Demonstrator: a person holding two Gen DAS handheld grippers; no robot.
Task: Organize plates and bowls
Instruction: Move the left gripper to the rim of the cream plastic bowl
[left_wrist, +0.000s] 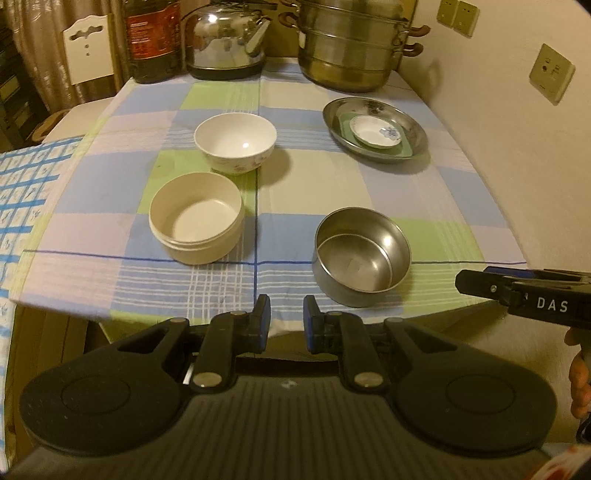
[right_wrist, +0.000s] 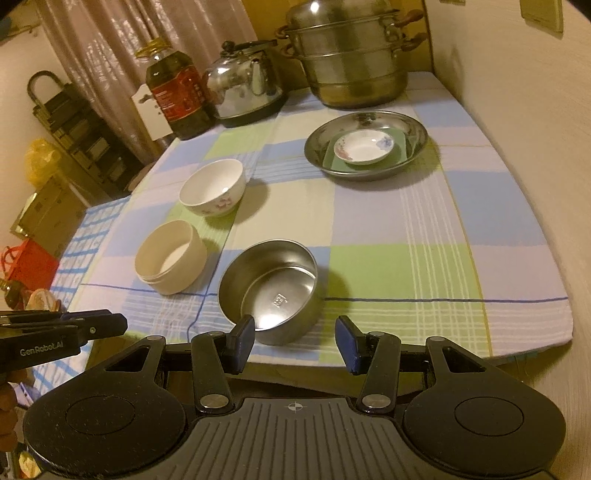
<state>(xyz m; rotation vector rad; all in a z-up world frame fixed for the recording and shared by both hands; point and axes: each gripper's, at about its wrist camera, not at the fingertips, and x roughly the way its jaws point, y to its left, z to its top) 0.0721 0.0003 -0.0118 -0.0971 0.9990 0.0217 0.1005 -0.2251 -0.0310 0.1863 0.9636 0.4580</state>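
Both grippers hover empty at the table's near edge.

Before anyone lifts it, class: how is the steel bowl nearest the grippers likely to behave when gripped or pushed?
The steel bowl looks thin-walled and empty, so probably light and stiff. Its polished surface may slip between pads. Its flat base suggests it would slide on the checked tablecloth rather than tip.
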